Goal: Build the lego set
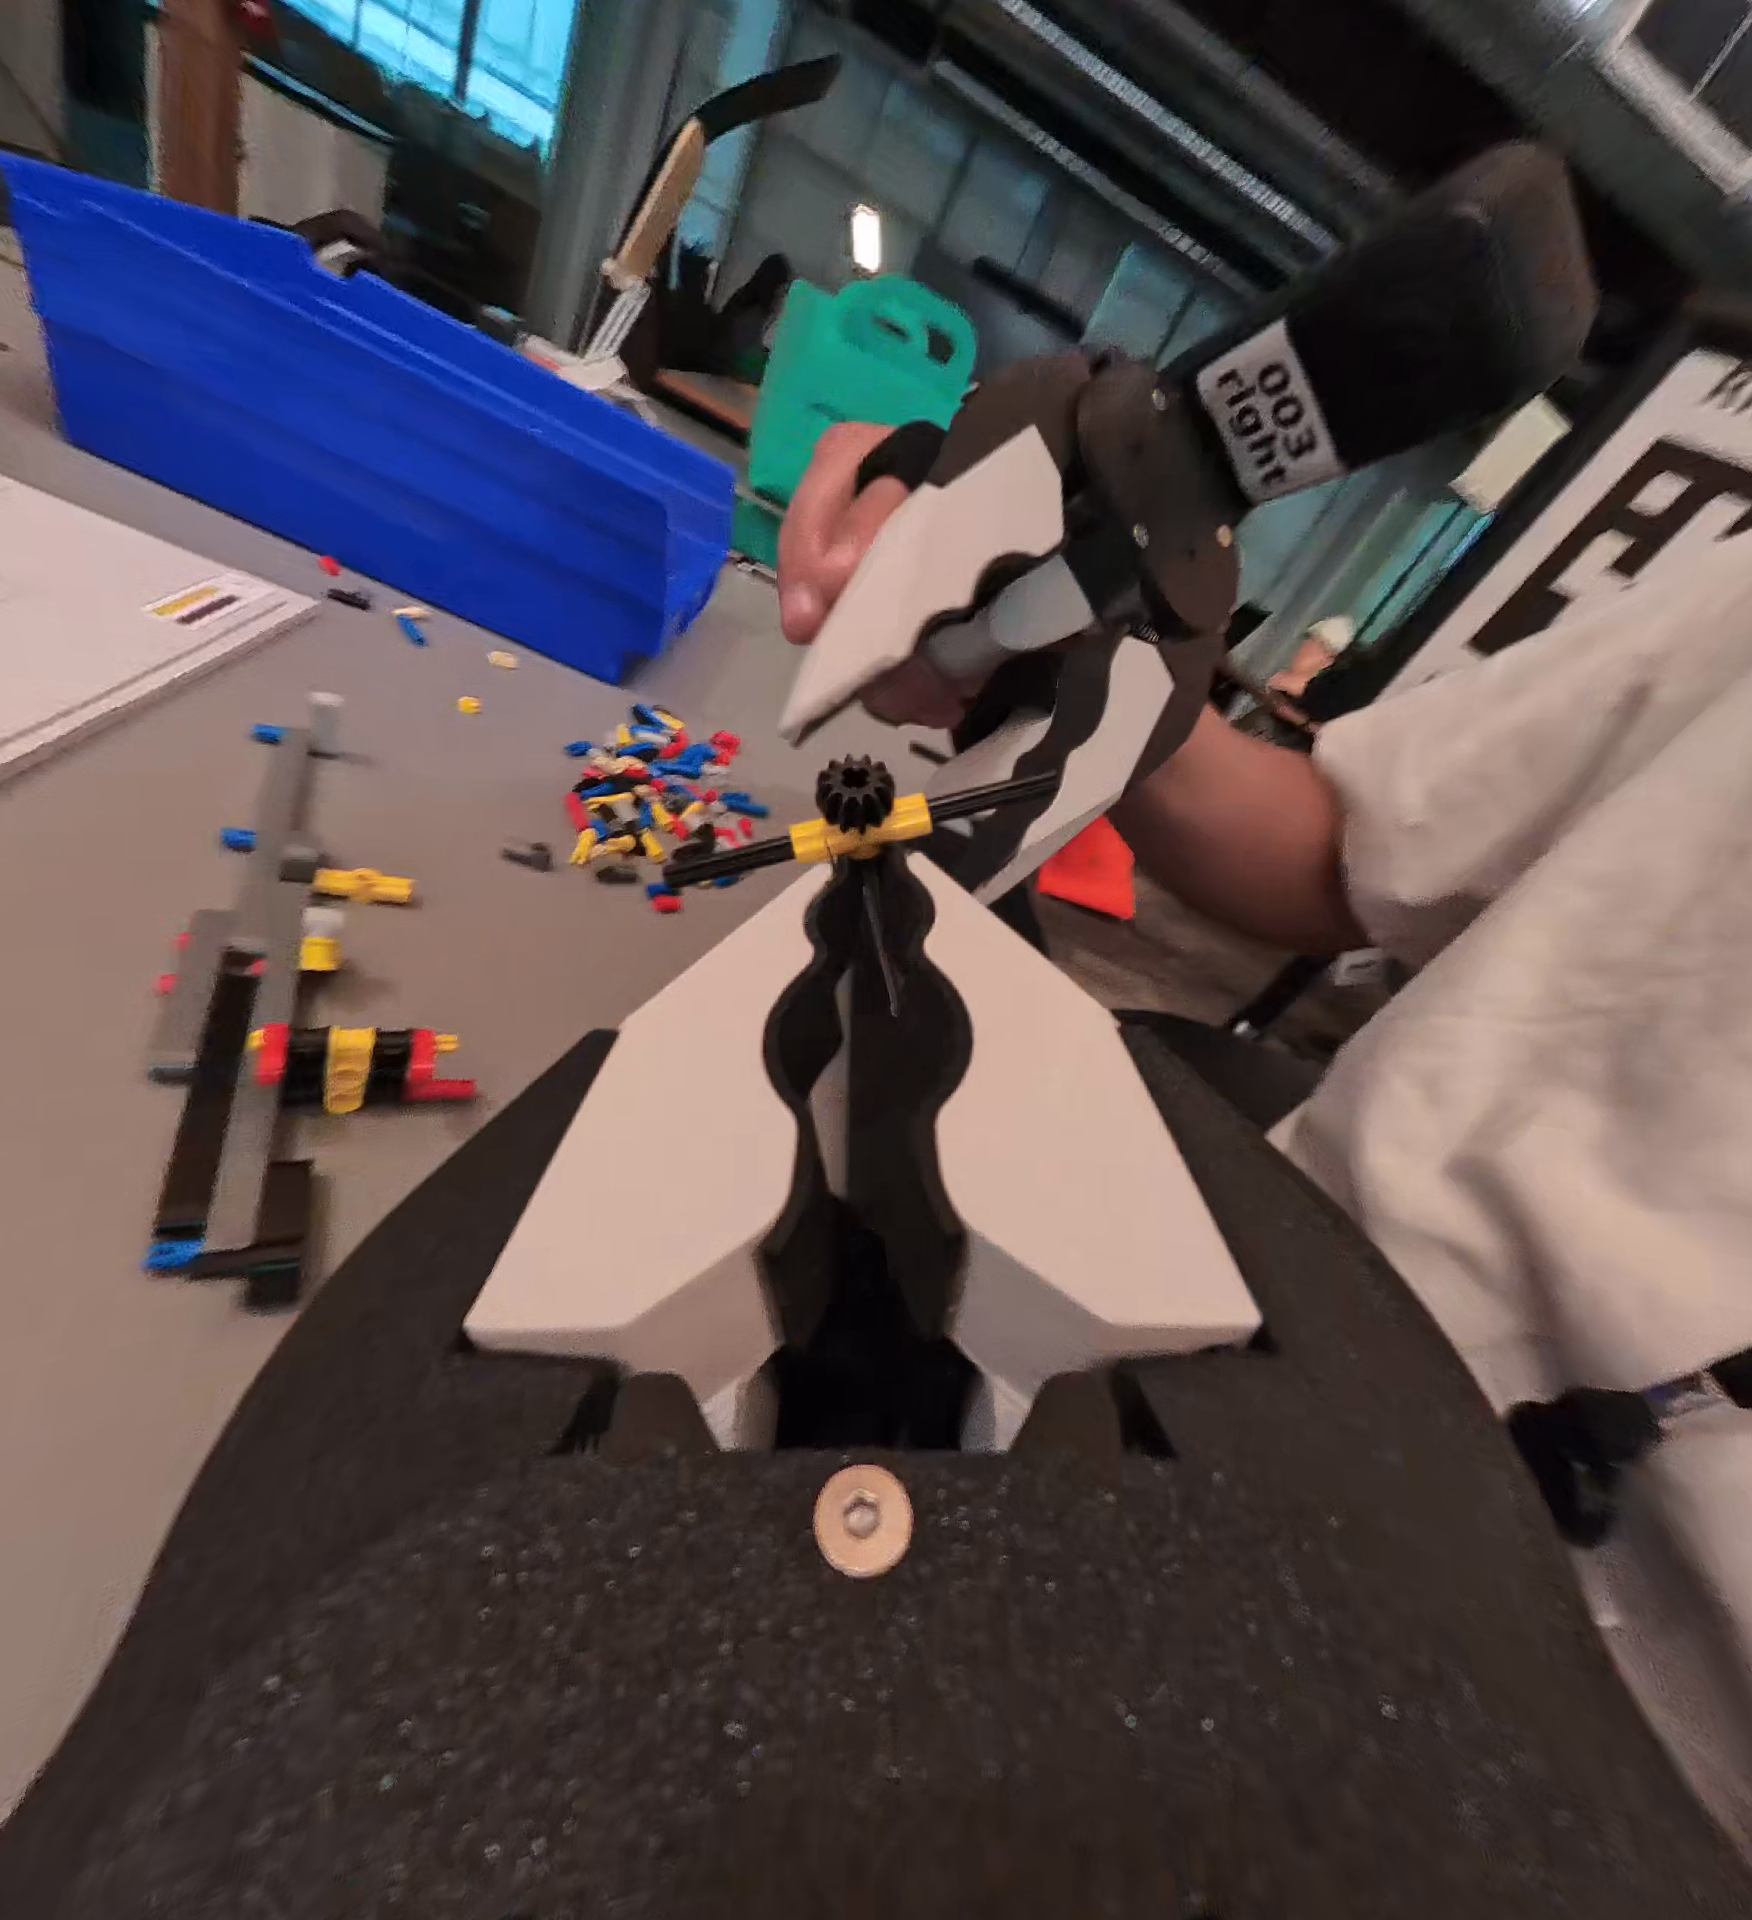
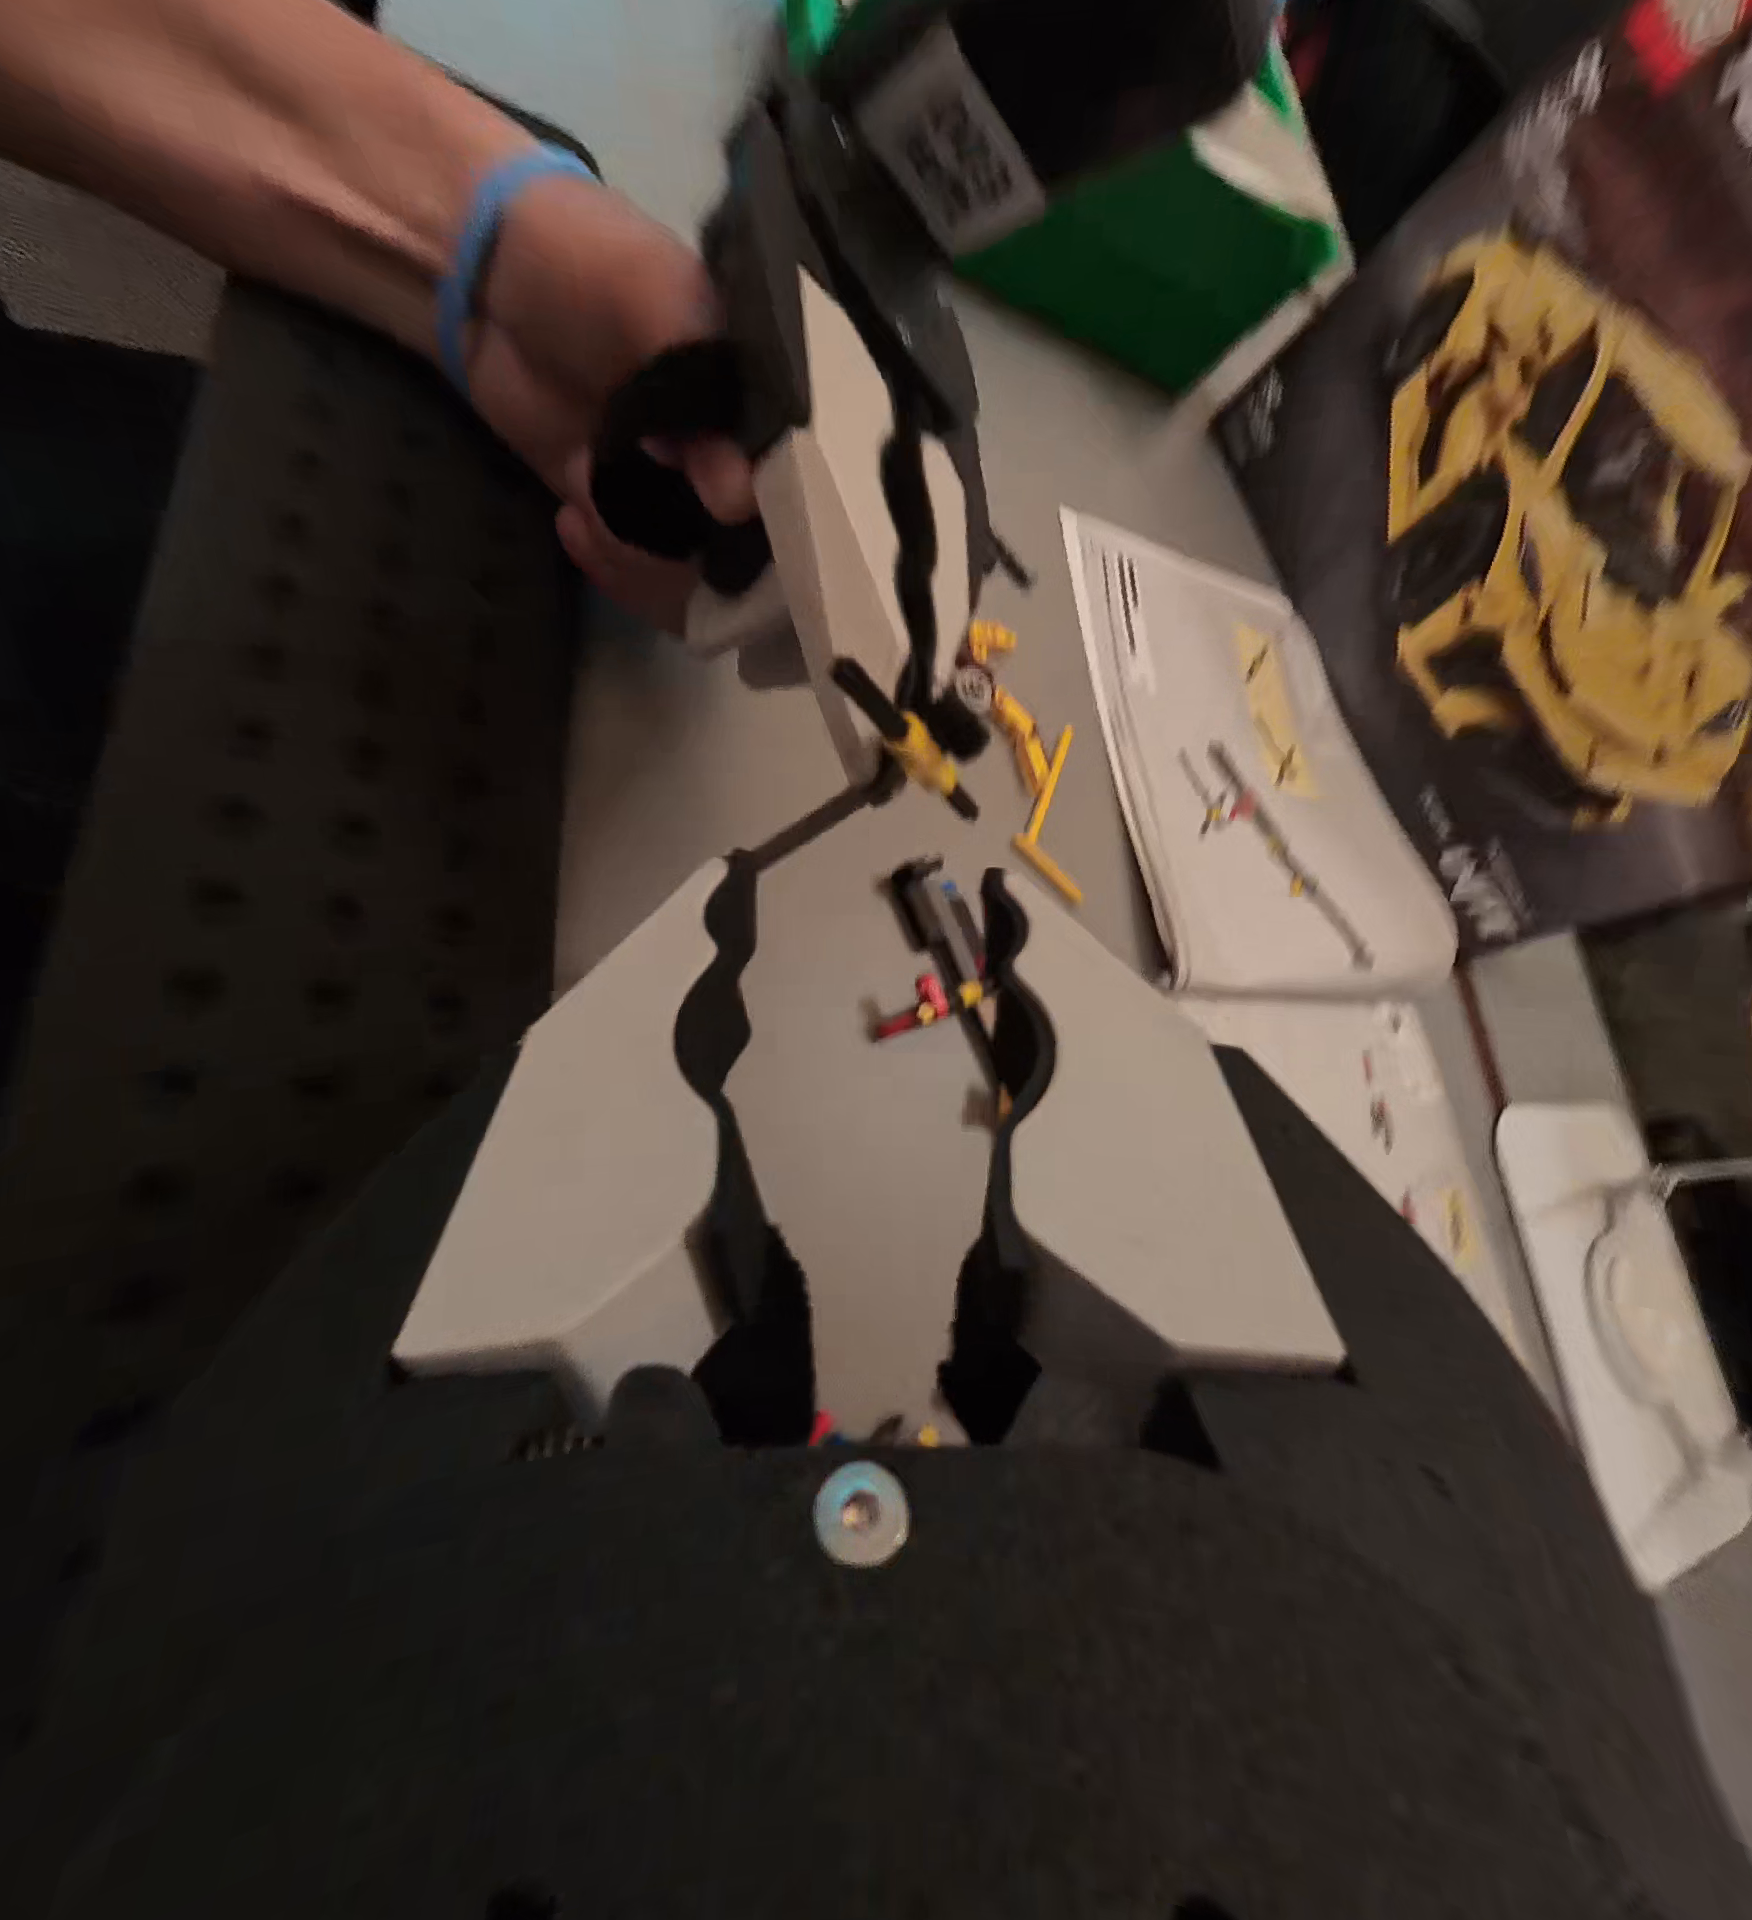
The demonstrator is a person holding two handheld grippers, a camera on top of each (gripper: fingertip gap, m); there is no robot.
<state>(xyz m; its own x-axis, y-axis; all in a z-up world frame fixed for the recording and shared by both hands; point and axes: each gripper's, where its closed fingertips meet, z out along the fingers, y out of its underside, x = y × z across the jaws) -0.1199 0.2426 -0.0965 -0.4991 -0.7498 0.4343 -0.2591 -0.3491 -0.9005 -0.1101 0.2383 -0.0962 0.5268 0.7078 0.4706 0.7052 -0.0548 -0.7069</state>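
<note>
Above the table: left gripper (image 1: 859, 883) is pinching the small axle assembly (image 1: 856, 826), fingers clamped on it.
Right gripper (image 2: 867, 883): fingers spread, gripping nothing.
Done so far: grey-black beam section (image 1: 228, 1039) is sitting half-built.
Left: loose parts pile (image 1: 659, 795) is waiting, so lots.

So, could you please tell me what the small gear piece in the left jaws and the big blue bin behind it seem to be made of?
The small gear piece, a black toothed wheel on a yellow connector with black axles, looks like hard moulded plastic with a slight sheen. The blue bin also looks like rigid moulded plastic, going by its uniform colour and stepped ridges.
</note>
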